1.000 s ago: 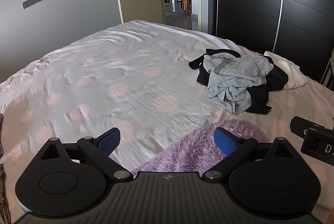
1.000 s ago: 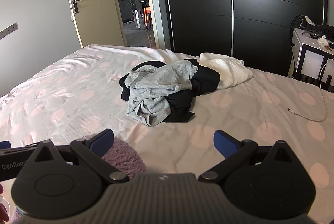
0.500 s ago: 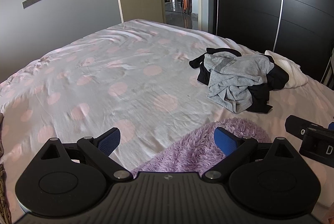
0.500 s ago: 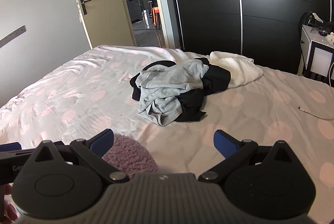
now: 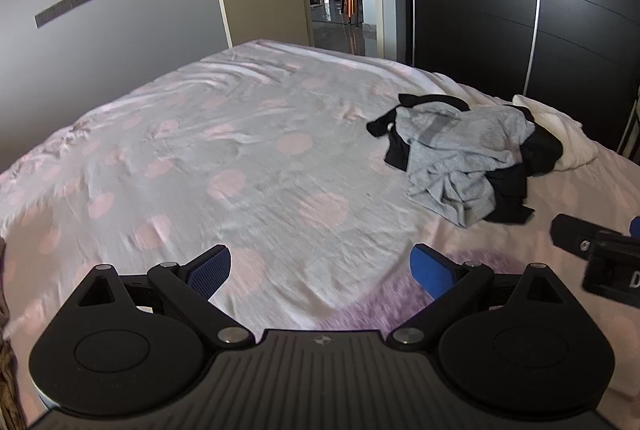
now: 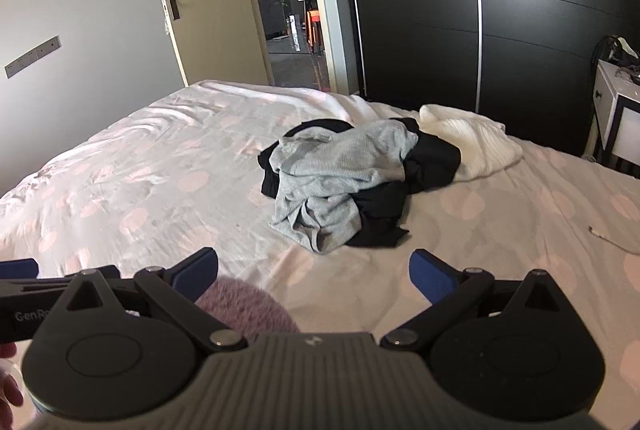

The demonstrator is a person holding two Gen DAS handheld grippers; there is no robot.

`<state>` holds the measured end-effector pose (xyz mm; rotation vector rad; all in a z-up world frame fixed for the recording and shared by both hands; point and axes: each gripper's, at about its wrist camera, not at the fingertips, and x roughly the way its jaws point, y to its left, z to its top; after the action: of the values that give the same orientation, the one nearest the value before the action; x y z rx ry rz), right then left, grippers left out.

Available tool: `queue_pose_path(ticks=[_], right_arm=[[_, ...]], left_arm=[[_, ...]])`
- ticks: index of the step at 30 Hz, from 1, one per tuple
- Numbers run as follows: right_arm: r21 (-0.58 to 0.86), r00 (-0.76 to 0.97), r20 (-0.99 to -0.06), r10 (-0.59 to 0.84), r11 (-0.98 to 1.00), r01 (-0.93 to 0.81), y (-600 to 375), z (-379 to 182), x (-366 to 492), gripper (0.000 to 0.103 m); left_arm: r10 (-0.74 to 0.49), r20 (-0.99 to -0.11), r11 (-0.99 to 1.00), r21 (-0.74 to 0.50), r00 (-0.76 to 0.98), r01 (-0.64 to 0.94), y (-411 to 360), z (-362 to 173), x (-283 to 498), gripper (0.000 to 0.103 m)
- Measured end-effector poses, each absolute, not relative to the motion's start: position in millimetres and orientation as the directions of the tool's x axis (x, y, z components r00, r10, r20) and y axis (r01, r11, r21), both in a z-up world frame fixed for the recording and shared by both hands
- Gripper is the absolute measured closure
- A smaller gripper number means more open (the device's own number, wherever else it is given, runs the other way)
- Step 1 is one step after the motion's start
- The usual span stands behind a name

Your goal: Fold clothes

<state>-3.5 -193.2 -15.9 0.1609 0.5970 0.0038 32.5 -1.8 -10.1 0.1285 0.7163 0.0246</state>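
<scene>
Left gripper hangs above the bed with its jaws spread wide and nothing between them; a purple fuzzy garment lies just below its right finger. A heap of clothes, grey over black with a white piece behind, sits well ahead to the right.

Right gripper is likewise released and empty, facing the same heap, which lies on the bed near a dark wardrobe.

Open door, black wardrobe, white nightstand beside polka-dot bed.
</scene>
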Motion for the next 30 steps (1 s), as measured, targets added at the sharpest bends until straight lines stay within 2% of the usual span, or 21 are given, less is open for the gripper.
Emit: queue_pose_path(ticks=[6, 10, 12, 14, 19, 25, 26, 28, 30], right_arm=[[0.100, 0.844, -0.534, 0.052, 0.995, 0.002, -200, -15, 31, 0.001], [0.033, 0.831, -0.556, 0.025, 0.999, -0.008, -202, -24, 61, 0.001], [0.010, 0.821, -0.570, 0.018, 1.000, -0.015, -206, -30, 78, 0.001], [-0.015, 0.810, -0.587, 0.008, 1.000, -0.021, -209, -37, 95, 0.001], [-0.087, 0.797, -0.603, -0.031, 0.996, -0.028, -217, -55, 142, 0.001], [-0.124, 0.777, -0.629, -0.033, 0.991, -0.059, -218, -78, 195, 0.002], [-0.119, 0.769, -0.639, -0.027, 0.991, -0.064, -218, -83, 204, 0.003], [-0.122, 0.757, -0.654, -0.021, 0.990, -0.078, -216, -90, 218, 0.016], [-0.136, 0.739, -0.674, -0.025, 0.987, -0.090, -213, -98, 232, 0.020]], left_arm=[[0.114, -0.635, 0.980, 0.198, 0.764, 0.017, 12, -8, 64, 0.005], [0.135, -0.657, 0.974, 0.224, 0.742, 0.021, 22, -16, 87, 0.005], [0.138, -0.667, 0.972, 0.233, 0.732, 0.030, 28, -23, 97, 0.011], [0.130, -0.677, 0.971, 0.235, 0.724, 0.045, 35, -31, 106, 0.011], [0.069, -0.734, 0.986, 0.152, 0.676, 0.065, 54, -51, 131, 0.011], [0.080, -0.771, 0.991, 0.132, 0.631, 0.036, 74, -74, 161, 0.011], [0.084, -0.774, 0.990, 0.136, 0.627, 0.035, 77, -76, 165, 0.011], [0.092, -0.777, 0.990, 0.137, 0.623, 0.025, 80, -80, 174, 0.011], [0.087, -0.788, 0.992, 0.124, 0.609, 0.018, 84, -83, 182, 0.011]])
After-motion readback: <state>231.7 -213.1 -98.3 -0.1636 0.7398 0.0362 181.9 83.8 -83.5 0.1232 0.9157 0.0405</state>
